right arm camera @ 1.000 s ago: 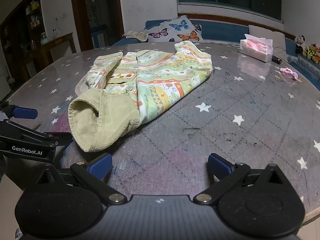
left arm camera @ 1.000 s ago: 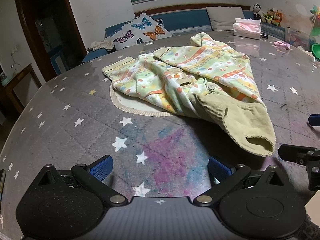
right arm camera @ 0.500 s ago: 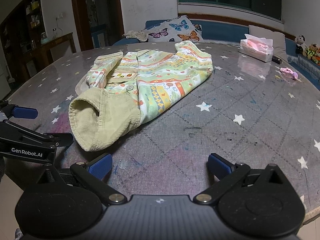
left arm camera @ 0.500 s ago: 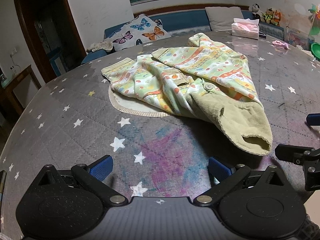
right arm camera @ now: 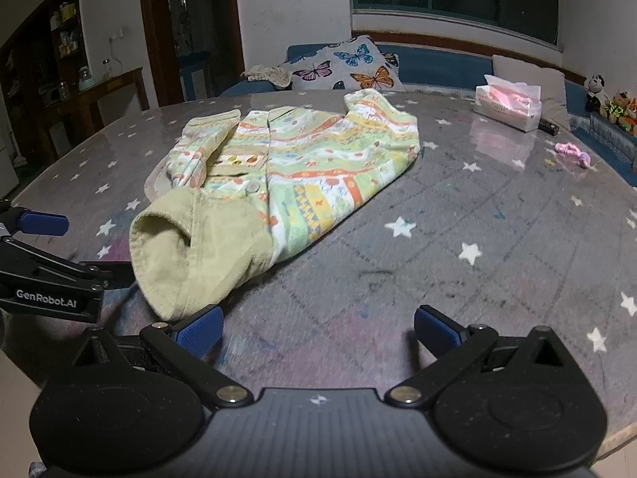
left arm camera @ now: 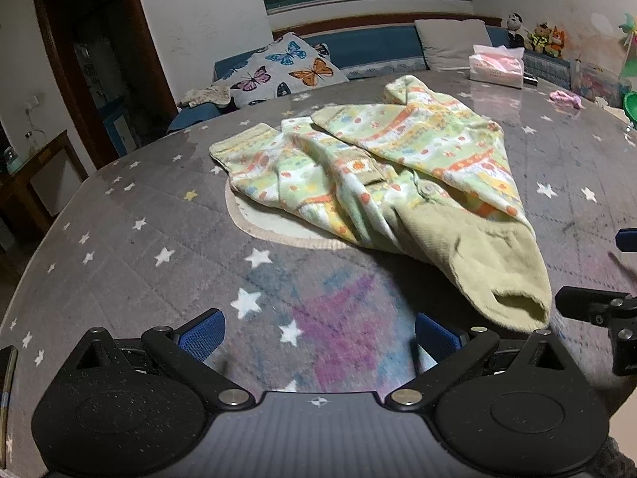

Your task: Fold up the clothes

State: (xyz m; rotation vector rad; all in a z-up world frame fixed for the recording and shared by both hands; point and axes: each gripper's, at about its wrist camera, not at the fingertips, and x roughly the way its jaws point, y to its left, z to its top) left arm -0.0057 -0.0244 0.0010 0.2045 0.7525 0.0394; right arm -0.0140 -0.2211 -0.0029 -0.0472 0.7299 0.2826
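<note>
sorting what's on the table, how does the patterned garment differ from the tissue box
The patterned garment is soft cloth lying flat and rumpled near the middle of the table; the tissue box is a rigid upright block at the far edge. The garment is green, orange and yellow; the box shows pink. Both rest on the table, untouched.

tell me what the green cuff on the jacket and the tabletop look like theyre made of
Cuff: seemingly corduroy, matte olive, fine parallel ribs visible. Tabletop: likely glass or clear glossy sheet over star-print quilted cloth; it mirrors the tissue box.
</note>
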